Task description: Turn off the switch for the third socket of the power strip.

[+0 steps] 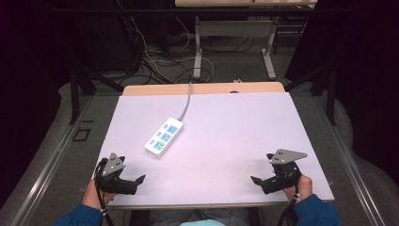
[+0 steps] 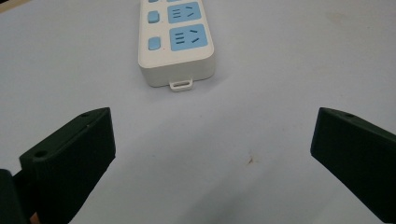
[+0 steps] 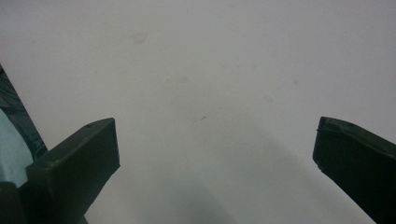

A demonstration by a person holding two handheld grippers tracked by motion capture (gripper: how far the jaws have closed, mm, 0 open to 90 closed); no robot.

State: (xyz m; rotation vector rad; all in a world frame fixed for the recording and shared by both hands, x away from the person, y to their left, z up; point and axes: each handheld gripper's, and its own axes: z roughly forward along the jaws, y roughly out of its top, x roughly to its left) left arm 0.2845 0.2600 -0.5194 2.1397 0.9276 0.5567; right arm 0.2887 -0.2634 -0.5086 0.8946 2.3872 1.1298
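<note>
Both grippers released, power strip untouched on the desk

The power strip point(image 1: 163, 137) lies on the desk point(image 1: 235, 127), its cable running to the far edge; the left gripper point(image 1: 136, 181) sits near its close end, jaws wide and empty, while the right gripper point(image 1: 258, 181) rests well apart, jaws also spread with nothing between

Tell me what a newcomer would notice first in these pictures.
A white power strip with blue sockets lies aslant on the left half of the pale table, its grey cable running off the far edge. Nearer the person, the left gripper and right gripper hang open at the front corners, holding nothing.
</note>
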